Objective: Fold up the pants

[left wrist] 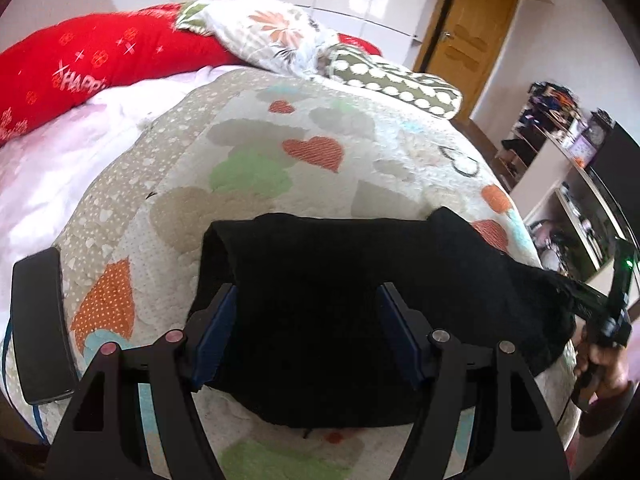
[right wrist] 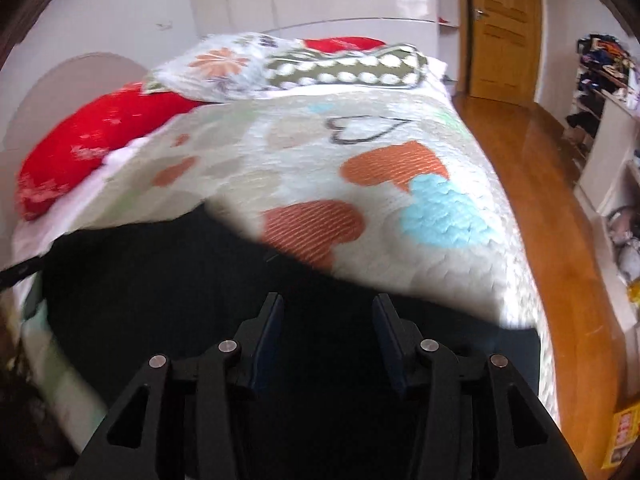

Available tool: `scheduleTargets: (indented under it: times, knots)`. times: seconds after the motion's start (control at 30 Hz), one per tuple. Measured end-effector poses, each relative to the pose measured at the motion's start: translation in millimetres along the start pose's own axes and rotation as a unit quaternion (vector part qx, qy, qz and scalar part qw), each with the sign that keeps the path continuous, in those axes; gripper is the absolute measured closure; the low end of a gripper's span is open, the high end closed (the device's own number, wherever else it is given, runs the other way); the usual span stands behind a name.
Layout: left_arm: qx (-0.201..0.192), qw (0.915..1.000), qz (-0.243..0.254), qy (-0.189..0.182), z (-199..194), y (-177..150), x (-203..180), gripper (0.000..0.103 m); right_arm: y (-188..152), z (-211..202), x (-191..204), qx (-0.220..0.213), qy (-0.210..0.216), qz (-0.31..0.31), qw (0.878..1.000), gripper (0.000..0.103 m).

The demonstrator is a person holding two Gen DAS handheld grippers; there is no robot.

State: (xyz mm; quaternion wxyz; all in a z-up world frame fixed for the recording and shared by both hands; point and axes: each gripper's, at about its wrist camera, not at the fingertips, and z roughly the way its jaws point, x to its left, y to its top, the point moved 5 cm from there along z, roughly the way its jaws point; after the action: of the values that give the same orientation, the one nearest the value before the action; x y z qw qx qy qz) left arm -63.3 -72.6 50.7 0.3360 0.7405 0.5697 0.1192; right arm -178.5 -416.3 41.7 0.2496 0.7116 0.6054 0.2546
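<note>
Both grippers stood over the black pants (left wrist: 360, 308), which lay folded in a dark heap on the near part of the heart-patterned quilt (left wrist: 280, 152). On the left, the left gripper (left wrist: 306, 300) had its jaws spread wide with nothing pinched between the blue pads (left wrist: 218, 328). To the right, the right gripper (right wrist: 328, 312) hung with jaws parted, pads off the cloth, the scene blurred.

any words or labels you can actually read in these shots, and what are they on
"HAPP" on the red pillow, in white letters; the word runs on under the pink sheet edge, so the rest is hidden.
Yellow packaging at the floor edge in the right wrist view carries red print, too blurred to read.
Items on the shelves are too small to read.
Nothing readable on the black pants or the heart-pattern quilt.
</note>
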Motion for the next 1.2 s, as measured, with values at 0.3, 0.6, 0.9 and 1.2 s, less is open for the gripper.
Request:
scheduleTargets:
  times: [0.3,0.6,0.9,1.2]
  knots:
    - [0.027,0.9984,0.034,0.036,18.3,-27.8,-2.1,0.032,-83.4,-25.6,30.6,0.051,-0.010,-0.085,0.995,0.052]
    - [0.002,0.9995,0.026,0.016,0.0,-14.7,-11.5,0.031,-46.6,-37.7,53.6,0.010,0.013,-0.091,0.996,0.050]
    - [0.022,0.9984,0.024,0.045,23.9,-25.2,-4.8,0.031,-81.3,-6.8,112.7,0.052,0.089,-0.137,0.985,0.048]
    - [0.029,0.9977,0.020,0.058,32.0,-30.6,8.5,0.031,-57.2,-26.0,102.3,0.018,0.126,-0.068,0.990,0.050]
